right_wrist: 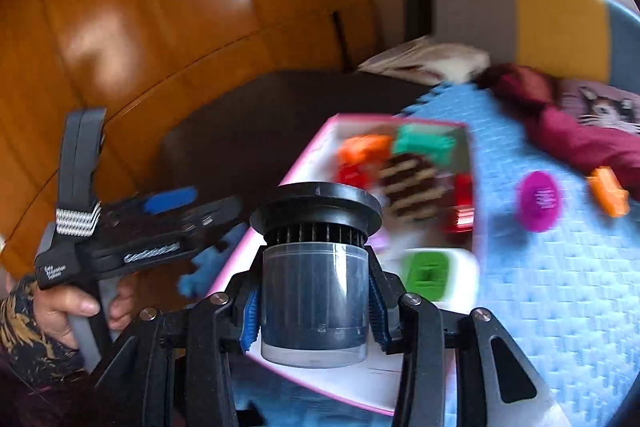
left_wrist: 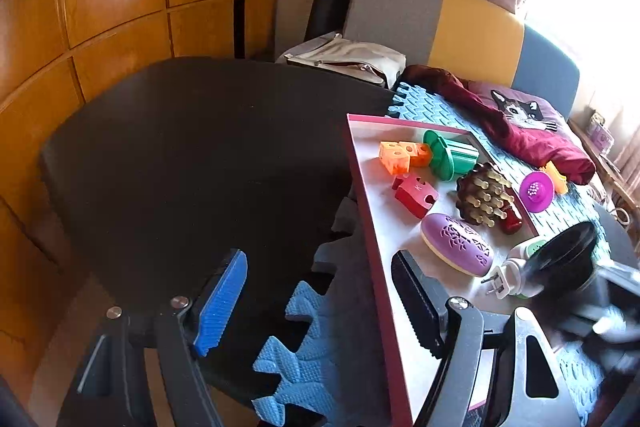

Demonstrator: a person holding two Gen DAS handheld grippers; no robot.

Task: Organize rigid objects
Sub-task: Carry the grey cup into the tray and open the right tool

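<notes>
My right gripper [right_wrist: 314, 311] is shut on a black and clear cylindrical filter cup [right_wrist: 316, 267], held above the near part of a pink-rimmed white tray [right_wrist: 280, 179]. The cup also shows blurred at the right of the left wrist view [left_wrist: 568, 259]. The tray [left_wrist: 372, 211] holds orange blocks [left_wrist: 404, 157], a green toy [left_wrist: 452, 155], a red piece [left_wrist: 416, 195], a brown peg piece [left_wrist: 484, 201], a purple oval case [left_wrist: 456, 243] and a white plug-in device [left_wrist: 516, 273]. My left gripper [left_wrist: 320, 303] is open and empty over the tray's left edge.
A magenta disc [left_wrist: 536, 191] and an orange piece [left_wrist: 558, 177] lie on the blue foam mat [left_wrist: 444, 107] beyond the tray. A dark red cloth [left_wrist: 528, 139] lies further back. A black surface [left_wrist: 200, 155] spreads to the left, with a wooden cabinet [left_wrist: 100, 7] behind.
</notes>
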